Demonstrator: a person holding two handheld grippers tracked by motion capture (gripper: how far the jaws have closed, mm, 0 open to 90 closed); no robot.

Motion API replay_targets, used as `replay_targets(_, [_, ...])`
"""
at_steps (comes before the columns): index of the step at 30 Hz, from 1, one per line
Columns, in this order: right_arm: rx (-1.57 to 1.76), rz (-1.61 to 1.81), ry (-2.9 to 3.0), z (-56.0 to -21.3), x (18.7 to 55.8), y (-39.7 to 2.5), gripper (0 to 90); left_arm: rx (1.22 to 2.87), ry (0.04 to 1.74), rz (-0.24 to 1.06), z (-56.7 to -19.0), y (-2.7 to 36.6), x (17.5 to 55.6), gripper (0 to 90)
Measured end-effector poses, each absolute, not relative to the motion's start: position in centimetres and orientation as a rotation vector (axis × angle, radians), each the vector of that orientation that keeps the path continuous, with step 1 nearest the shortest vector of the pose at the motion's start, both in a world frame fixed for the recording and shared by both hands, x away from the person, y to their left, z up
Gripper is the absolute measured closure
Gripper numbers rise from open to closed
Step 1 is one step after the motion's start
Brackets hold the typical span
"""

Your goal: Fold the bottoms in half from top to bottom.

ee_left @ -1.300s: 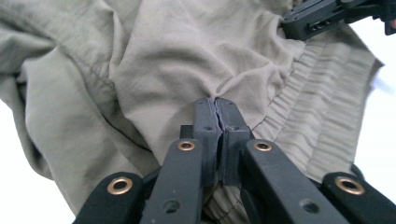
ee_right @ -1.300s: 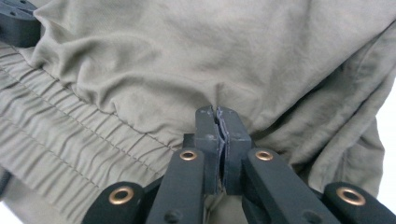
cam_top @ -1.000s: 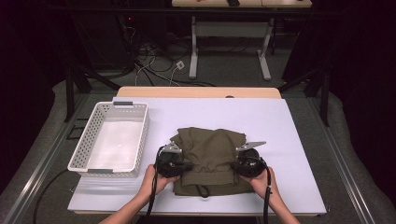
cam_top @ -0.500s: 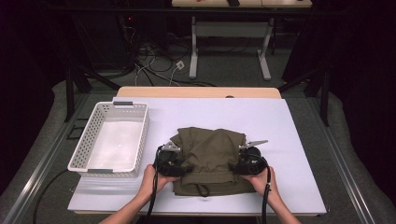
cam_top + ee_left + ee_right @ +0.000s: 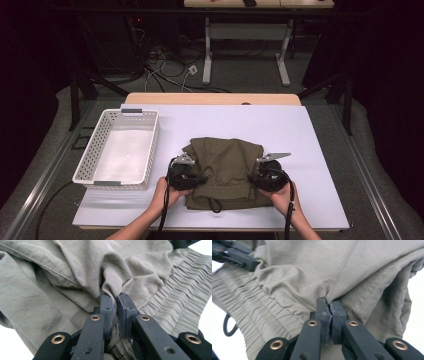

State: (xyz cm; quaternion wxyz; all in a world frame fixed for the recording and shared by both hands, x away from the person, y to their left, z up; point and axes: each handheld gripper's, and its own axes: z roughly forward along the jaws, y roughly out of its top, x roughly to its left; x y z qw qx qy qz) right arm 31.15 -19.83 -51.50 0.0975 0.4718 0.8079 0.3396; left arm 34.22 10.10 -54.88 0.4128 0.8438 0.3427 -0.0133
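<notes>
In the left gripper view, the left gripper (image 5: 115, 298) is seen clamped on a pinched fold of the olive garment (image 5: 75, 277), cloth bunched between its two pads. In the right gripper view, the right gripper (image 5: 329, 305) is likewise closed on a fold just beside a stitched seam.

From the high view, the garment (image 5: 225, 170) is found folded on the white board (image 5: 310, 150), toward its 6 o'clock edge; the left gripper (image 5: 197, 178) is set at the cloth's 9 o'clock side and the right gripper (image 5: 254, 177) at its 3 o'clock side. A white basket (image 5: 152, 145) stands near, at 9 o'clock from the garment.

The step in hand is judged to be a two-sided grasp for lifting or folding the bundle. An even raise of both sides would be called for next, so that the layers are not let slip; a carry toward the basket is likely.

The gathered elastic waistband (image 5: 180, 300) and a dark cord loop (image 5: 227, 326) are made plain by the gripper views, whereas the basket and the layout are given by the high view.
</notes>
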Motion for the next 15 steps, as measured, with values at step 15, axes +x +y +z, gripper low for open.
replay_targets(15, [1.338, 0.869, 2.417, -52.8, 31.2, -19.8, 60.3, 2.143, 0.876, -0.02, -53.8, 10.4, 33.5, 63.2])
